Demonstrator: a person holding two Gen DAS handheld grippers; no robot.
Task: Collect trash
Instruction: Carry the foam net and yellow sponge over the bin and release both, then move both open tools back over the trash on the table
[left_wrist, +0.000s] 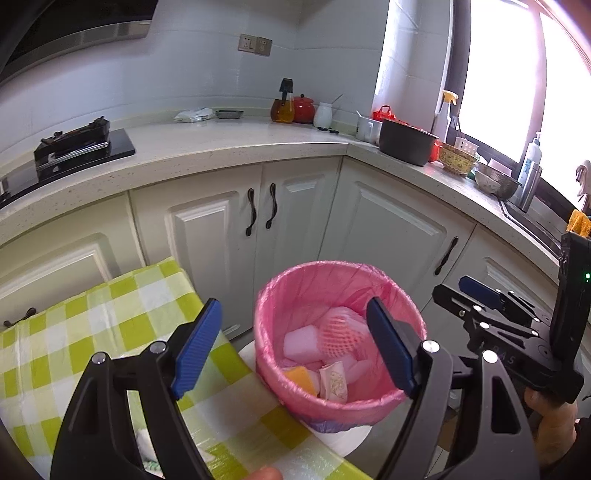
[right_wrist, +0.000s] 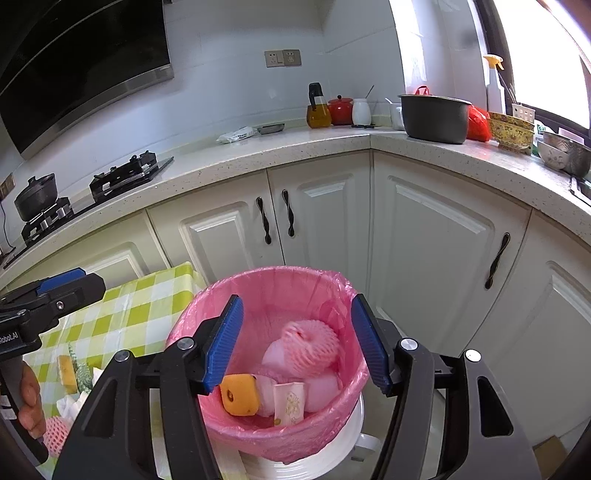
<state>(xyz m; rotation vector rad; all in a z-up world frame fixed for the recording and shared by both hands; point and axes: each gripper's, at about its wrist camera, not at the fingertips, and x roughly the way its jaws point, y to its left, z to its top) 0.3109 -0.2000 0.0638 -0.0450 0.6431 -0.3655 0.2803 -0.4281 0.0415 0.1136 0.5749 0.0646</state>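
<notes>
I am in a kitchen corner, white cabinets (right_wrist: 436, 236) wrapping round under a speckled counter (left_wrist: 229, 147). Nearest me, my left gripper (left_wrist: 295, 350) is spread wide with nothing between its blue pads, hanging over the edge of the table with the green-and-white checked cloth (left_wrist: 110, 332). My right gripper (right_wrist: 297, 343) is spread just as wide and empty, directly above the pink-lined bin (right_wrist: 258, 435). The bin stands just beside the table's edge, on something white and round; between its far rim and the cabinet doors there is open floor.

Inside the bin I count one pink foam fruit net (right_wrist: 314, 347), one orange sponge piece (right_wrist: 240, 395), one small printed packet (right_wrist: 290, 404) standing on end, and several pale foam blocks (left_wrist: 301, 343) whose number I cannot fix. The liner is thin crinkled pink plastic folded over the rim.

On the table, in the right wrist view, lie another pink foam net (right_wrist: 57, 434), a crumpled white tissue (right_wrist: 70, 404) and a yellow sponge (right_wrist: 66, 369) against a green-patterned wrapper.

Farther off, the counter carries a dark pot (right_wrist: 434, 118), a red jar (right_wrist: 340, 110), an oil bottle (right_wrist: 318, 110) and stacked bowls (right_wrist: 511, 131) toward the window.
</notes>
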